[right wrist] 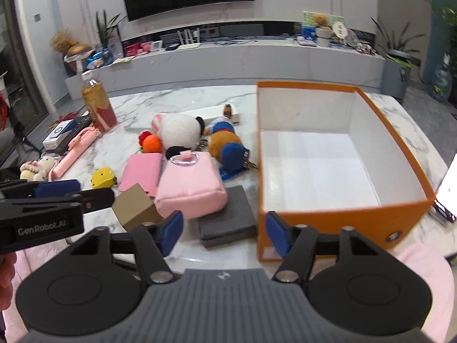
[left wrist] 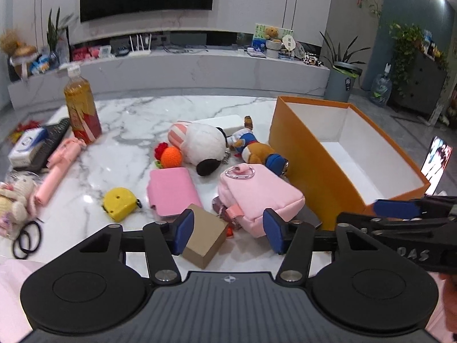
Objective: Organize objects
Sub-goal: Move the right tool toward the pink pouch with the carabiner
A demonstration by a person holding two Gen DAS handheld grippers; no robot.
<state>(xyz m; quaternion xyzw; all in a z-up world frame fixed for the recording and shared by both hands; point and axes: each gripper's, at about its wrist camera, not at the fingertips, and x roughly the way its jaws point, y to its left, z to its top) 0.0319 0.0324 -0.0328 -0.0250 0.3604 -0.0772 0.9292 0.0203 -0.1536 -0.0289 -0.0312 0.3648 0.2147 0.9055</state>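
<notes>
An open orange box (left wrist: 300, 148) (right wrist: 342, 220) with a white inside stands at the right of the marble table and holds nothing. My left gripper (left wrist: 228, 233) hovers open over a small brown cardboard box (left wrist: 204, 240) (right wrist: 134, 208) and a pink pouch (left wrist: 257, 197) (right wrist: 190, 188) with a carabiner; its pads touch neither. My right gripper (right wrist: 224, 235) is open above a flat grey wallet (right wrist: 228, 217), just left of the orange box's near corner. Each gripper's fingers (left wrist: 397, 208) (right wrist: 57, 186) show at the edge of the other view.
A pink case (left wrist: 171, 191), a yellow tape measure (left wrist: 118, 204), a white plush dog (left wrist: 202, 143), an orange crocheted ball (left wrist: 171, 157) and a duck plush (left wrist: 251, 145) lie mid-table. A tea bottle (left wrist: 81, 108), a pink stick (left wrist: 60, 168) and hair ties (left wrist: 27, 240) sit left. A lit phone (left wrist: 437, 163) leans at the right.
</notes>
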